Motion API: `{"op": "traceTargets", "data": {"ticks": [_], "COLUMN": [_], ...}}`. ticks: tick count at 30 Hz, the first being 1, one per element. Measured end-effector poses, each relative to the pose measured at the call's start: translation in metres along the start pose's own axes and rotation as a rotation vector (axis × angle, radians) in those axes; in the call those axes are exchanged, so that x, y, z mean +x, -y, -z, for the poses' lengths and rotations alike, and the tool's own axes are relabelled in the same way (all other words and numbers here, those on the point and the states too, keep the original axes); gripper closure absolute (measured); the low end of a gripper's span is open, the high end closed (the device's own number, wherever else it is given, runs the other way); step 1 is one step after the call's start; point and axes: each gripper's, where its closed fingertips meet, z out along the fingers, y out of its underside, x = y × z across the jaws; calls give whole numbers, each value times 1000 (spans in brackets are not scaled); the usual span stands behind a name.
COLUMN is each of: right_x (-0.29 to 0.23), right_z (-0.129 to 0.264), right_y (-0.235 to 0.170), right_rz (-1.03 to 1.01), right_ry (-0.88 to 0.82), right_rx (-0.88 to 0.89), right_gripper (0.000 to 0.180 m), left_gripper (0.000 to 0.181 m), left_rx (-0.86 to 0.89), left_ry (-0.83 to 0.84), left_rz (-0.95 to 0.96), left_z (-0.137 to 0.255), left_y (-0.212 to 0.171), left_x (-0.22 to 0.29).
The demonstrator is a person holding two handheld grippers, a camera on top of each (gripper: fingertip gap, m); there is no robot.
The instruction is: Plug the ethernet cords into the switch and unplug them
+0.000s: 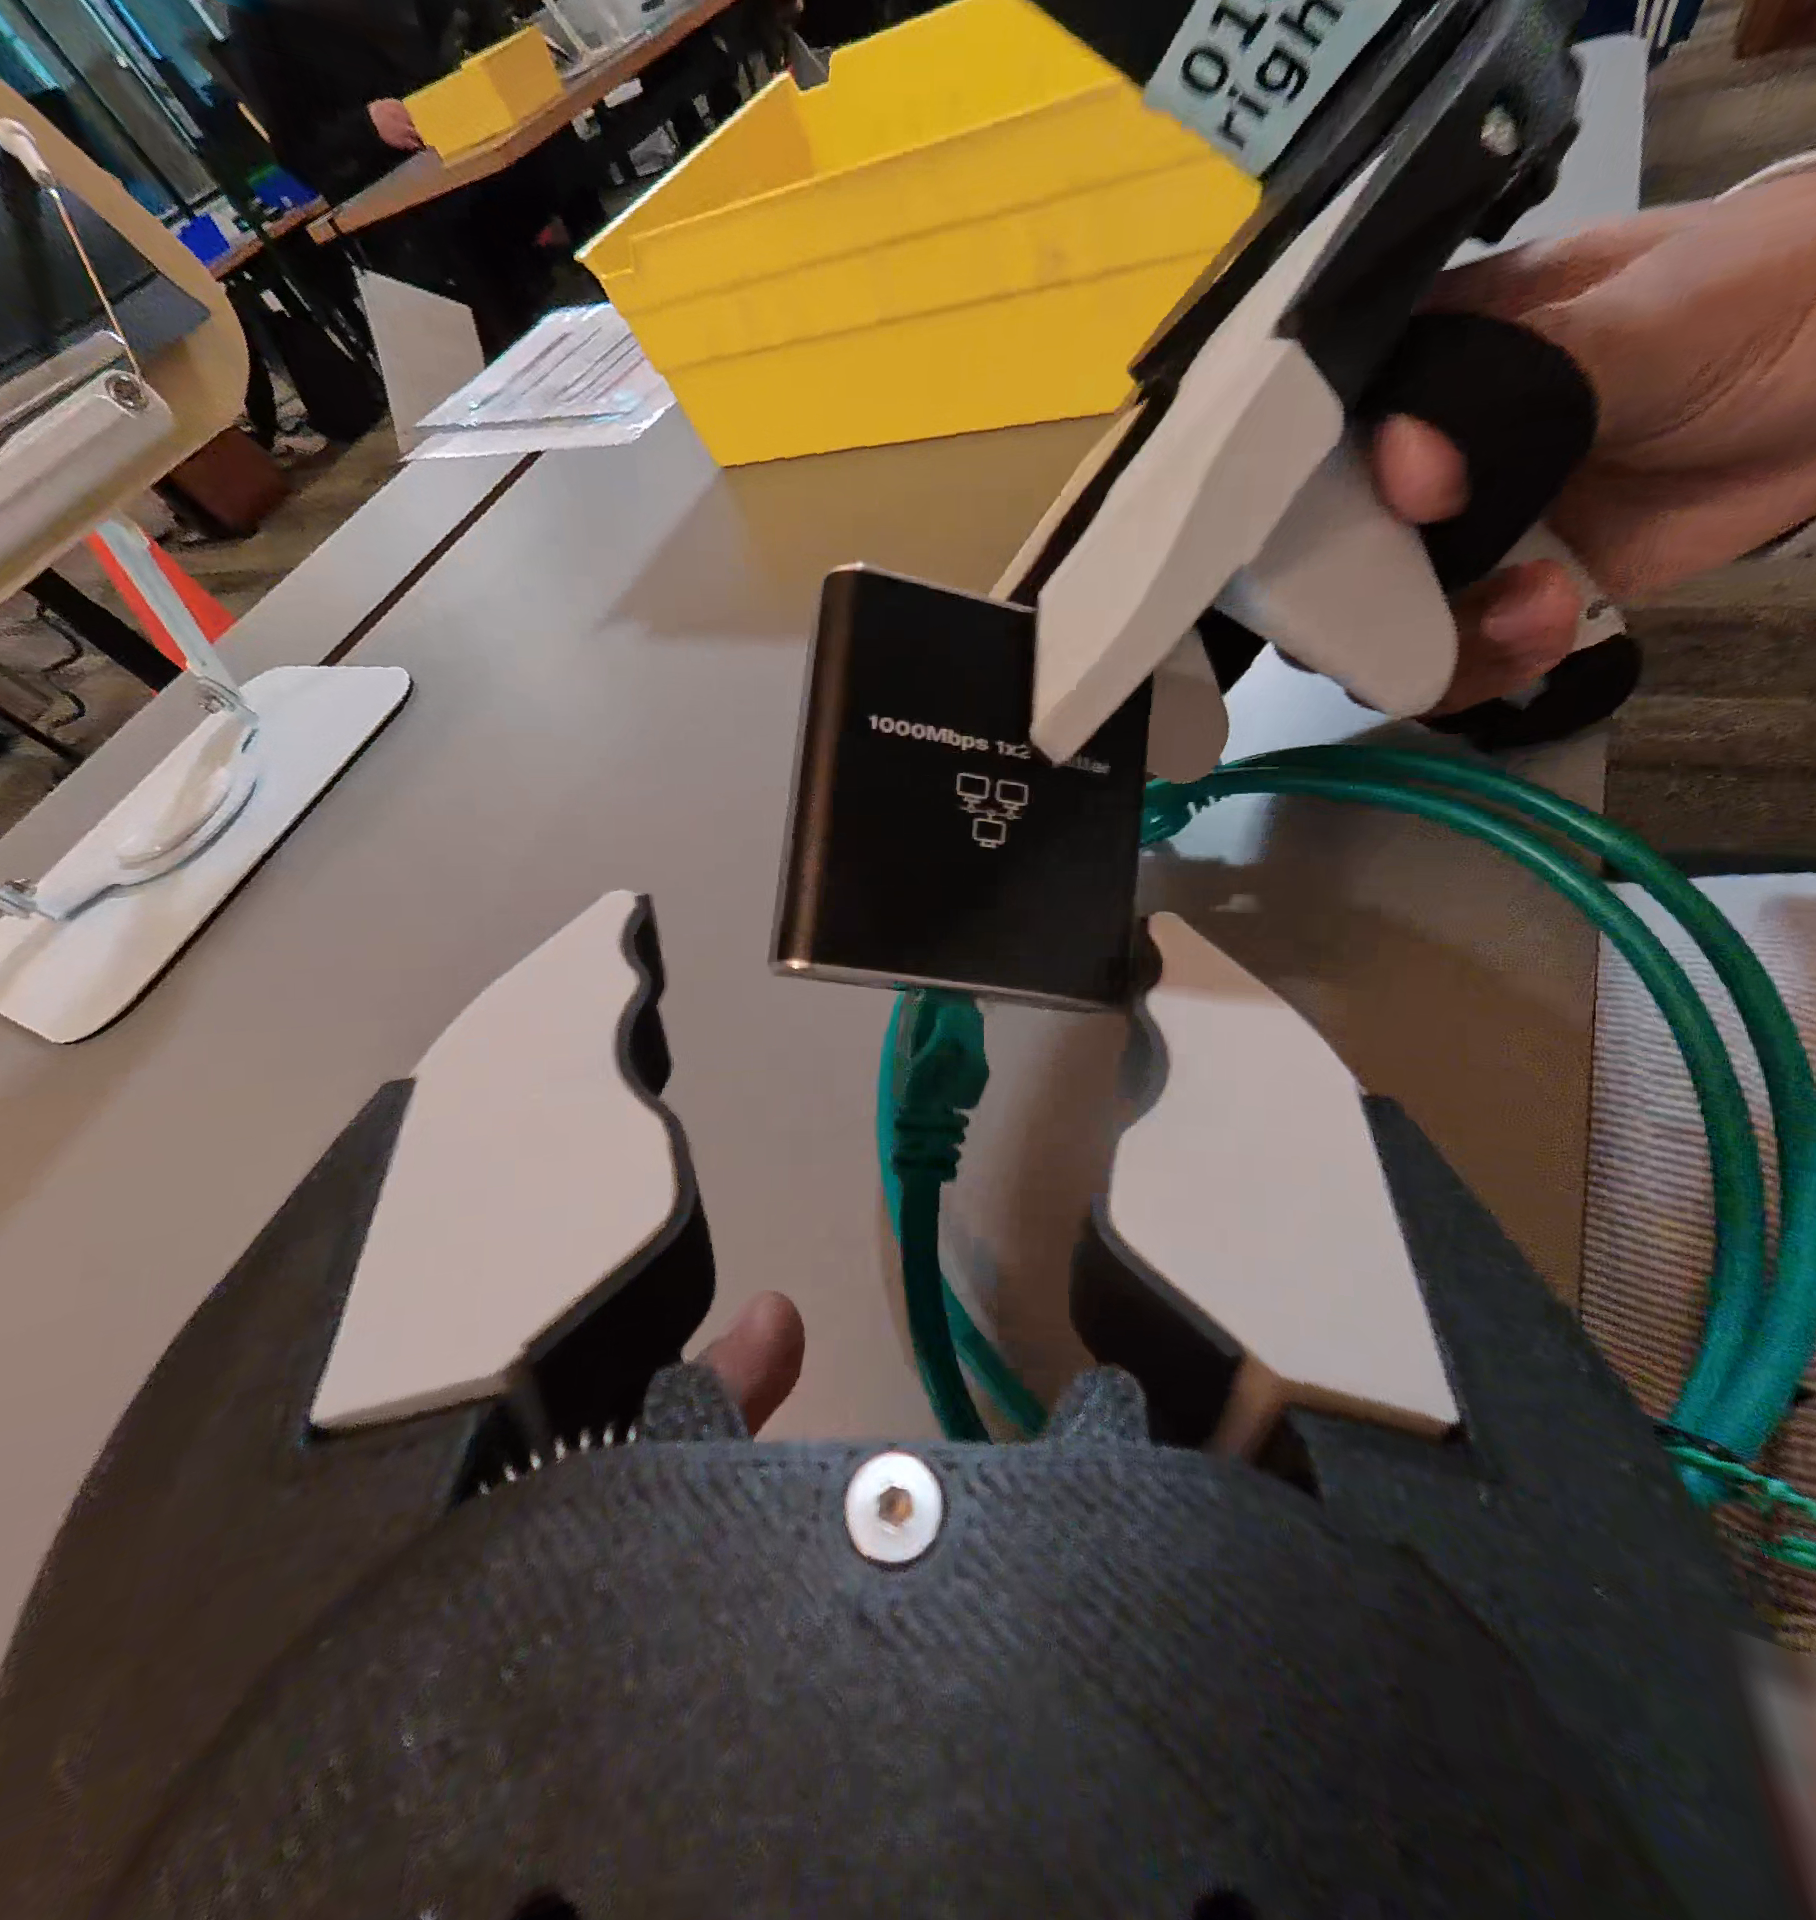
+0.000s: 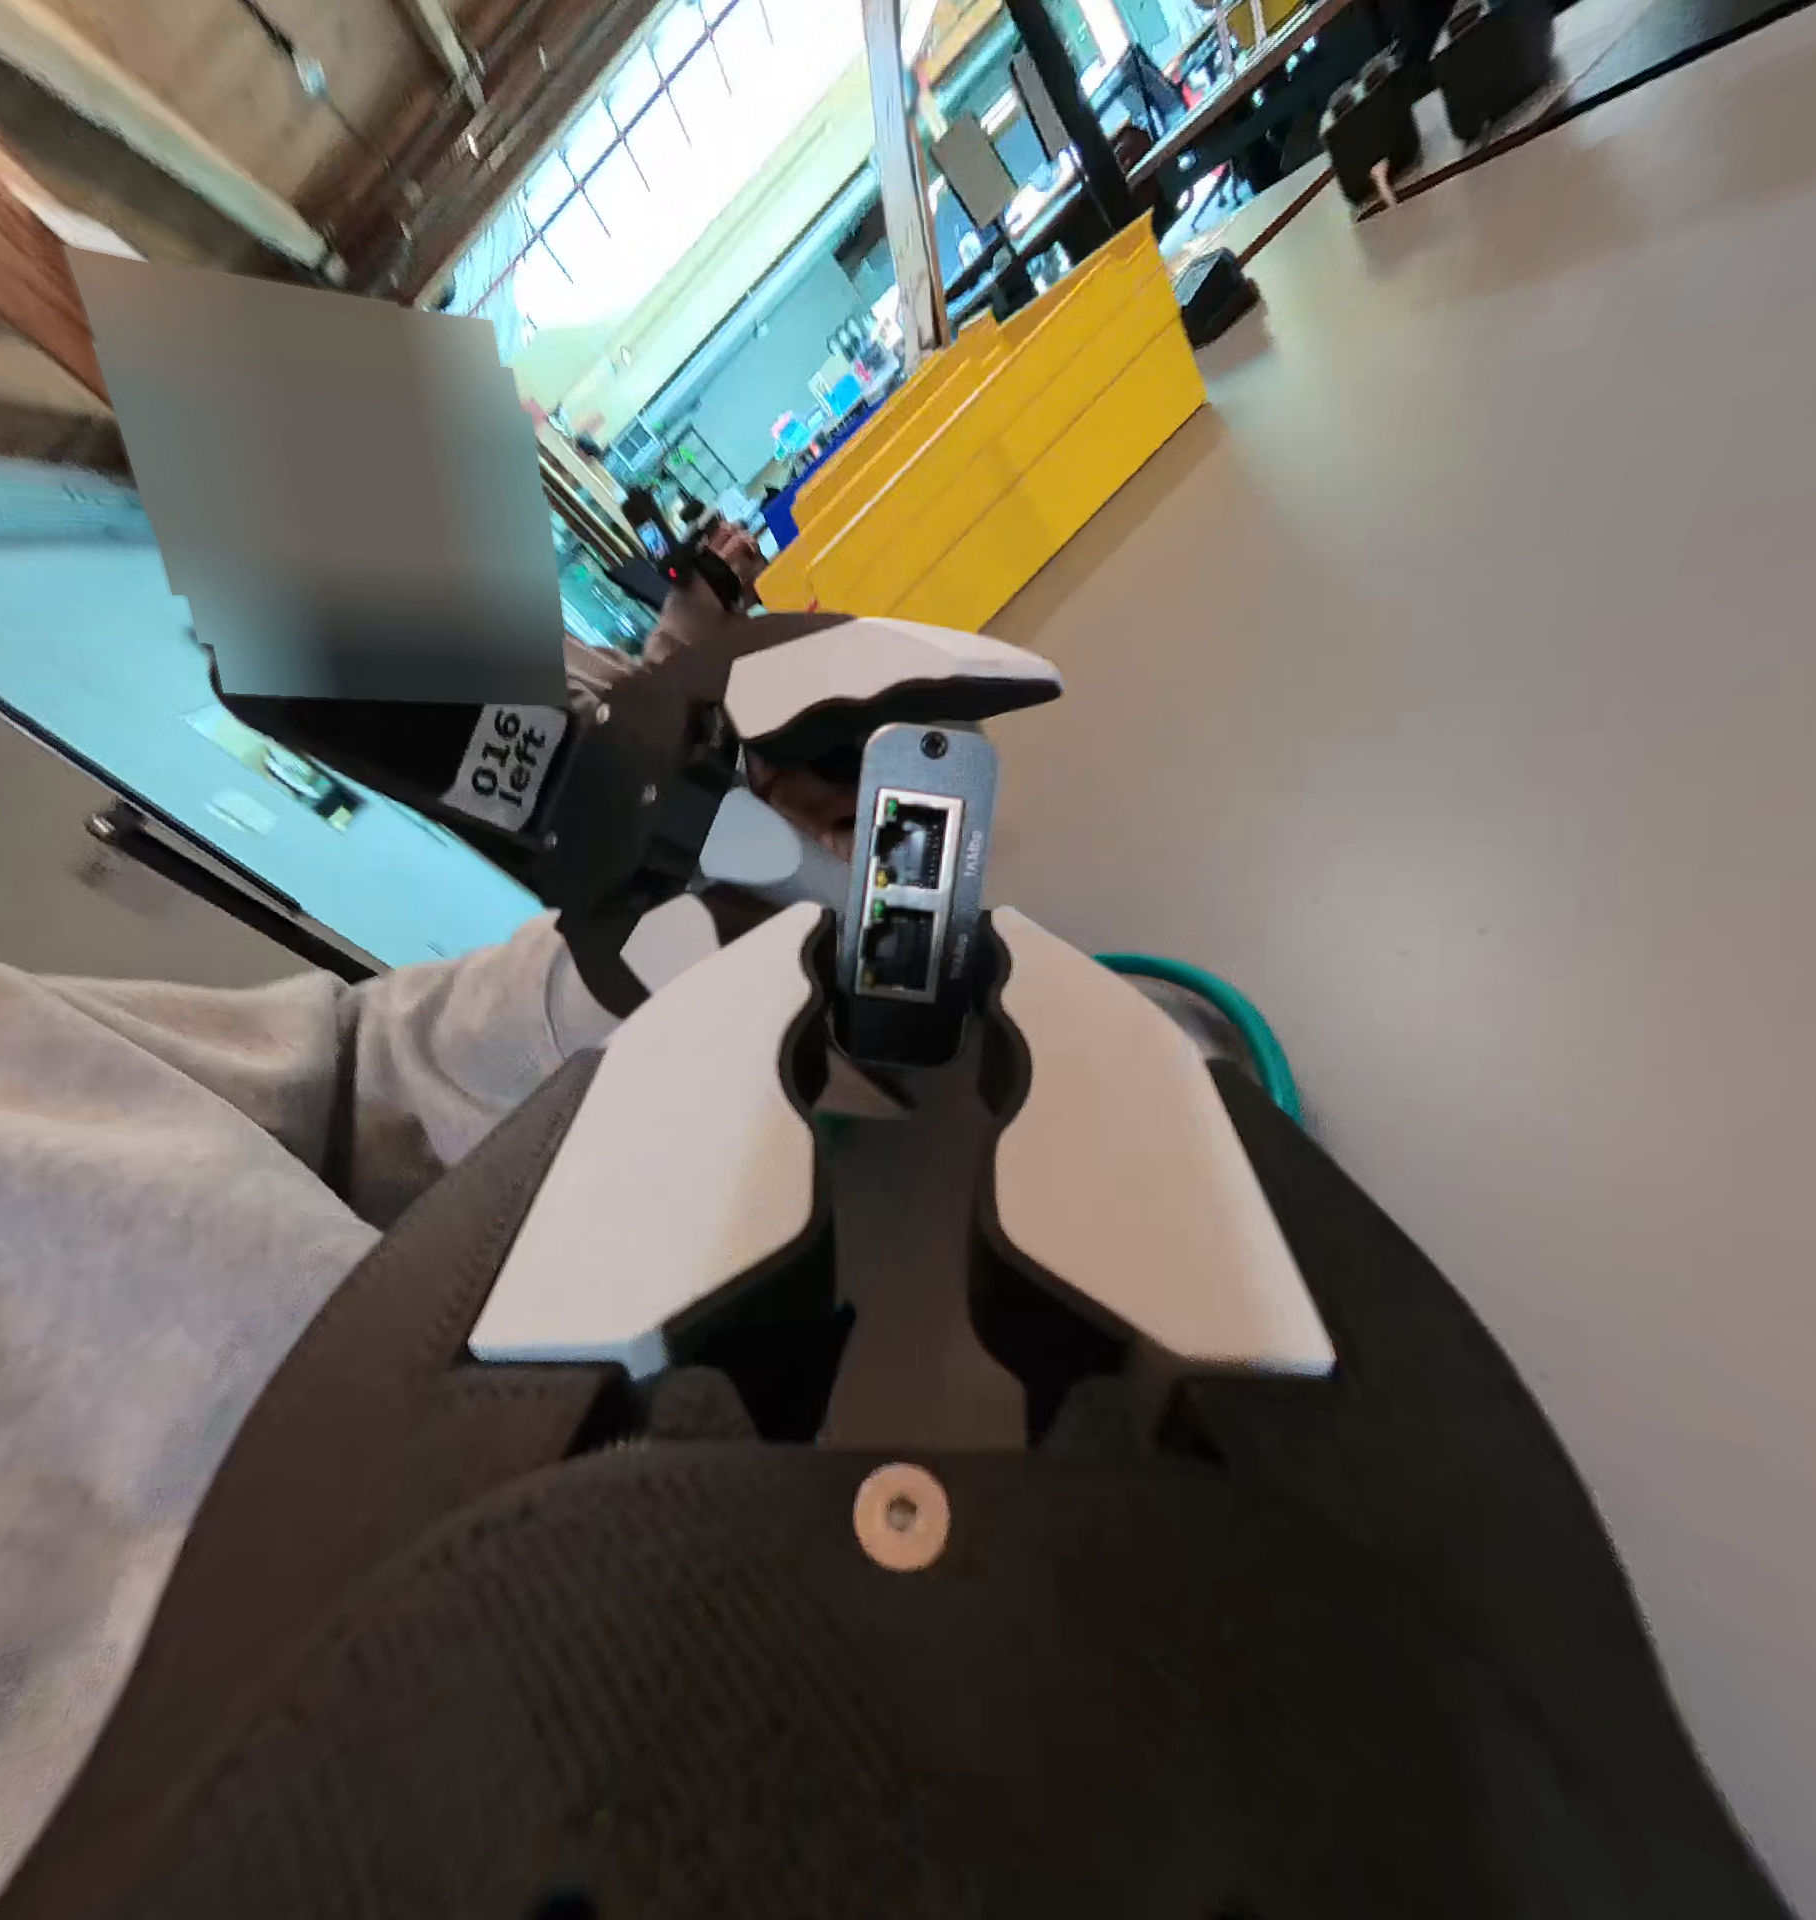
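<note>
My right gripper [image 2: 899,971] clamps switch [image 1: 971,790] steady; left gripper [image 1: 899,997] open, lined up w/ plugged green cord [image 1: 930,1101].

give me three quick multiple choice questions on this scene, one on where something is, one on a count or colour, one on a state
1. Where is the yellow bin?
A. on the table beyond the switch
B. under the table
C. in the left hand-held gripper

2. How many ports show on the switch's end face in the right wrist view?
A. one
B. two
C. four

3. What state is the left hand-held gripper in?
A. shut on the cord
B. shut on the switch
C. open

Answers:
1. A, the bin stands on the table behind the raised switch.
2. B, two empty ports sit stacked on that face.
3. C, its fingers stand wide apart, with the green cord's plug, seated in the switch's near end, between them; the right hand-held gripper holds the switch.
</note>
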Motion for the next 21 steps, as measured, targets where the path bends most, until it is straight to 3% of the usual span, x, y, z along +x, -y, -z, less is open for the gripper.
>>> {"op": "traceTargets", "data": {"ticks": [1,3,8,10,17,21], "right_x": [-4,-7,-5,-4,10,11], "right_z": [-2,-4,-2,1,19,24], "right_y": [-1,2,5,10,27,28], "right_rz": [35,85,54,24,5,-43], "right_ry": [-5,-24,-12,-5,-45,-21], "right_rx": [-6,8,29,62,149,164], "right_gripper": [154,154,153,143,136,137], "left_gripper": [99,116,116,117,117,117], "left_rx": [4,11,11,-3,-25,52], "left_ry": [-8,-21,34,53,190,292], "left_rz": [-11,-44,-94,-71,57,256], "left_z": [1,3,3,3,19,43], "left_y": [1,3,7,3,-26,-40], "left_x": [1,6,2,-4,-57,-101]}}
